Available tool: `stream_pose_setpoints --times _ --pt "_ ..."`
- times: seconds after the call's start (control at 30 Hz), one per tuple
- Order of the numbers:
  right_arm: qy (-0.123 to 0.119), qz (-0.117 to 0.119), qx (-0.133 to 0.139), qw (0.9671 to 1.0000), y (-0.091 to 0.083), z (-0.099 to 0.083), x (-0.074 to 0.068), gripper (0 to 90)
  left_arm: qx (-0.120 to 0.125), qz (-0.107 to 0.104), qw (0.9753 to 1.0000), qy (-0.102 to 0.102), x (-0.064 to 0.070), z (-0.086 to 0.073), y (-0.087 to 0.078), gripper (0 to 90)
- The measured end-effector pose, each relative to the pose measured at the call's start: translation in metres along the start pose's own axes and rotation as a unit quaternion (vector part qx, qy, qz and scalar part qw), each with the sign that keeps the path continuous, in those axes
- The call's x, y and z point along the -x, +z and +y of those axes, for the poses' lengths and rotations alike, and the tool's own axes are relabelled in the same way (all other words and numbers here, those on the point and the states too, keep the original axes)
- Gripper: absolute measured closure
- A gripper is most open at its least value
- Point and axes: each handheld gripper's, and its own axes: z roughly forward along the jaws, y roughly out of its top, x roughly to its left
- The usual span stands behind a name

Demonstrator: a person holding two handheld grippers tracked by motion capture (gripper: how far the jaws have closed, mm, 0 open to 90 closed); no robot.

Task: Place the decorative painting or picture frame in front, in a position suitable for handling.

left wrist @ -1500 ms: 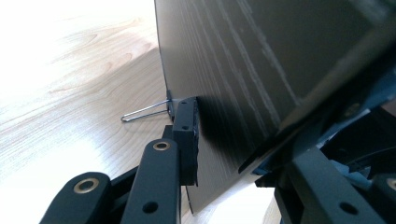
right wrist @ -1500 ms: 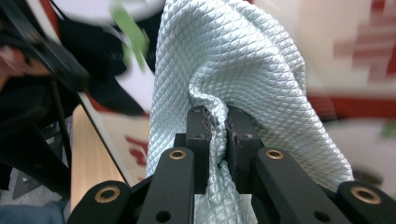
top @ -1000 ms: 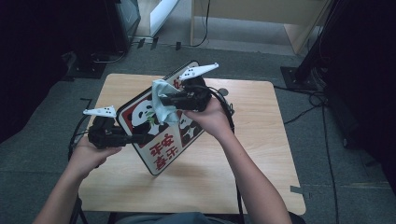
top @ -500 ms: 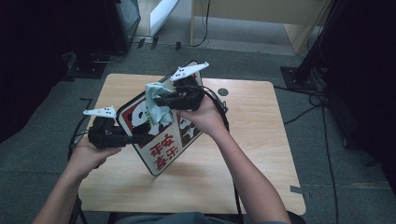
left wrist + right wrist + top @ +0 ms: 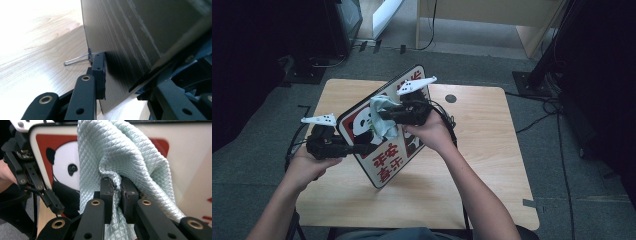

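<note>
Over wooden table (image 5: 492, 165): panda sign (image 5: 384, 165) tilted on its lower edge, clamped at left rim by left gripper (image 5: 362, 148). Pale green cloth (image 5: 120, 157) pressed against sign face, pinched tight in right gripper (image 5: 116, 192).

Light wooden table (image 5: 492, 165), rectangular with rounded corners, fills centre of high view on grey floor (image 5: 572, 170). Dark round hole (image 5: 450, 98) at upper centre of top. Panda sign board (image 5: 384, 170) rests its lower corner on tabletop, centre-left.
</note>
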Motion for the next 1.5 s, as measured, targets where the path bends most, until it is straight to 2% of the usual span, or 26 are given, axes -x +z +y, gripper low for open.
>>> stream_pose_setpoints --times 0.27,1.03,1.17,1.5 --pt "0.008 0.006 0.004 0.9999 0.004 -0.016 0.003 82.4 0.000 0.000 1.0000 -0.001 0.000 0.000 0.000 69.1" --pt "0.033 0.009 -0.010 0.9994 0.012 -0.057 0.007 82.4 0.000 0.000 1.0000 0.002 0.001 0.000 0.000 68.9" --pt "0.032 0.007 -0.006 0.9994 0.014 -0.066 0.007 82.3 0.000 -0.001 1.0000 0.001 0.001 0.000 0.000 68.8" --pt "0.036 0.006 -0.017 0.9992 0.019 -0.084 0.007 82.4 -0.001 -0.002 1.0000 0.002 0.001 0.000 0.000 68.7"
